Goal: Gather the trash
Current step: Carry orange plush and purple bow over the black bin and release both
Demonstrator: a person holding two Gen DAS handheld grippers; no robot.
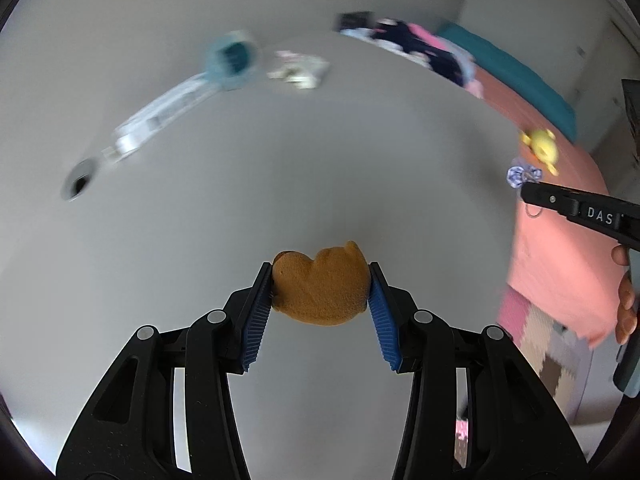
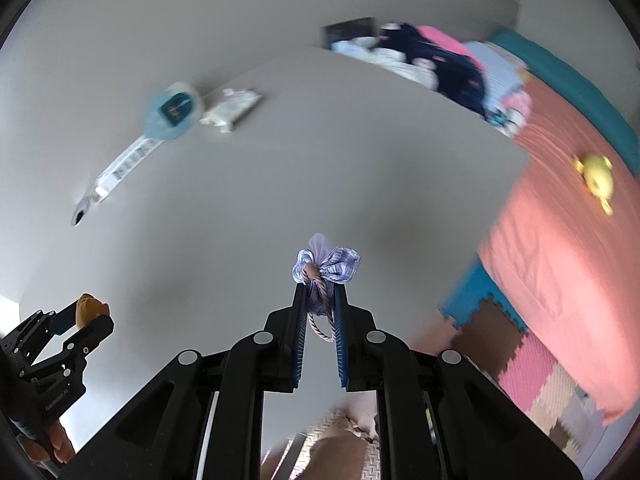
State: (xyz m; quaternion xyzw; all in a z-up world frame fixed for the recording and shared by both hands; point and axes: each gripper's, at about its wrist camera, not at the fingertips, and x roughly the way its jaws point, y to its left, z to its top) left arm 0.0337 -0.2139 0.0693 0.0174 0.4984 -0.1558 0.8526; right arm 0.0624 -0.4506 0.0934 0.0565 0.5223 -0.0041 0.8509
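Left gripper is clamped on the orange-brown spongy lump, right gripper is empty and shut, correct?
Not quite: the right gripper is shut, but on a lilac fabric bow with a twisted cord, as the right wrist view shows. The left gripper does clamp the orange-brown spongy lump.

Both my wrist cams looked steeply down along their fingers onto the grey floor [image 1: 280, 160], held well above it. Left cam caught my right gripper [image 1: 524, 194] at its right edge; right cam caught my left gripper [image 2: 94, 314] at lower left. Both views shared the blue round thing [image 1: 230, 60], pink blanket [image 2: 560, 280], yellow toy [image 1: 542, 148] and clothes pile [image 2: 440, 64] at top. Far things were blurred.
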